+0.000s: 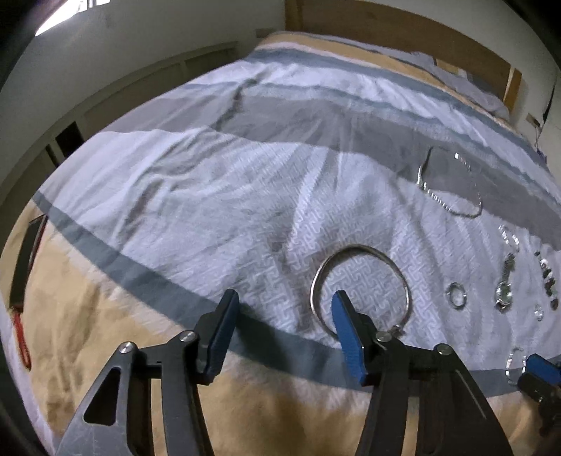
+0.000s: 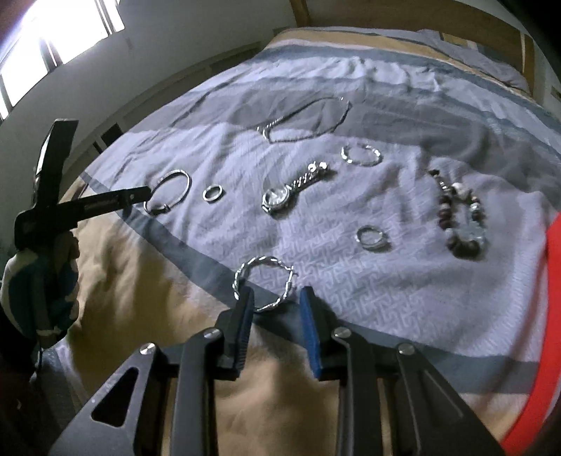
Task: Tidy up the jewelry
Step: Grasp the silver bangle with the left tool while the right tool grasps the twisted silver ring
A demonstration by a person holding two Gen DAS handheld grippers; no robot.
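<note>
Jewelry lies spread on a bed's patterned blanket. My left gripper is open, its right finger over the near edge of a plain silver bangle, which also shows in the right wrist view. My right gripper is open just in front of a twisted silver bracelet. Farther off lie a silver watch, a small ring, another ring, a second twisted bracelet, a thin chain necklace and a beaded bracelet.
The bed has a wooden headboard at the far end and grey pillows. A dark flat object and something red lie at the bed's left edge. A bright window is at the left.
</note>
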